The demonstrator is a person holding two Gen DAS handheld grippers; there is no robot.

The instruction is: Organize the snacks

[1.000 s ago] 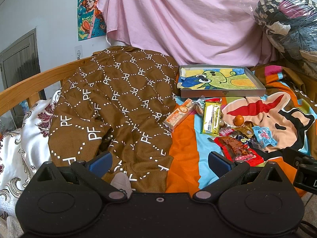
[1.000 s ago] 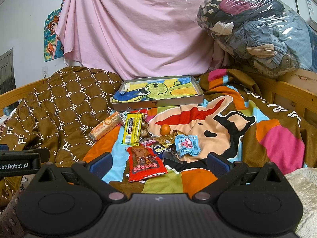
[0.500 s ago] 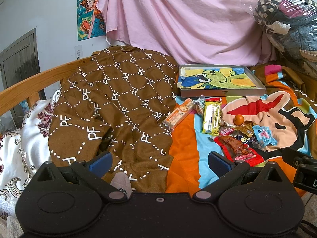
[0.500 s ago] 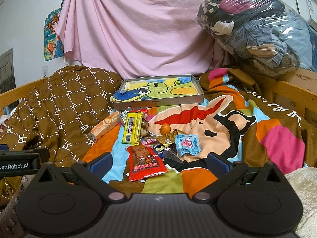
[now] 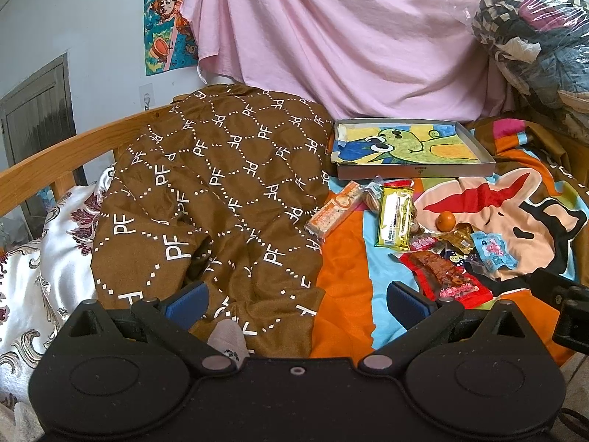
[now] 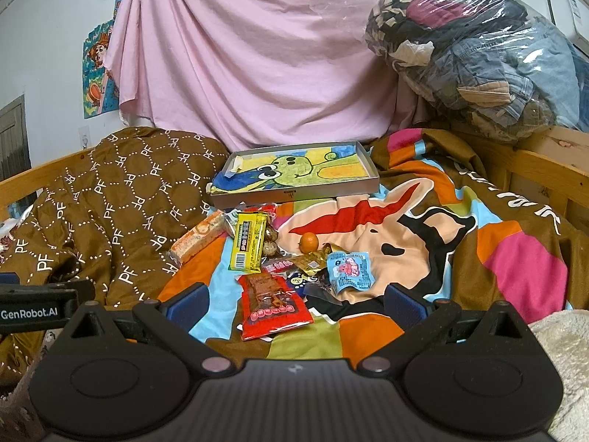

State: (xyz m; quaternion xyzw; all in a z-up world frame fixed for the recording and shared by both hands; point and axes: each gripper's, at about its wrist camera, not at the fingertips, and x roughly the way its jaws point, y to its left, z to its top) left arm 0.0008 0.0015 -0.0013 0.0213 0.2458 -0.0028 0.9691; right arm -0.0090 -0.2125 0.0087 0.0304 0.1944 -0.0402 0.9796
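Snacks lie in a loose heap on the colourful cartoon blanket (image 6: 423, 228), just in front of the shallow grey tray (image 6: 294, 193) with a green cartoon picture inside: a yellow packet (image 6: 249, 245) in the middle, an orange-and-white wrapped bar (image 6: 198, 240) to its left against the brown patterned quilt (image 6: 121, 199), a small orange fruit (image 6: 308, 242) to its right, a light blue pouch (image 6: 349, 269) nearer and right, and a red packet (image 6: 274, 307) nearest. The right gripper (image 6: 294, 300) hovers low over the near edge of the heap with its blue-padded fingers (image 6: 186, 304) spread wide and empty, the red packet lying between them. The left gripper (image 5: 296, 300), equally wide and empty, hangs over the seam between quilt and blanket, left of the heap.
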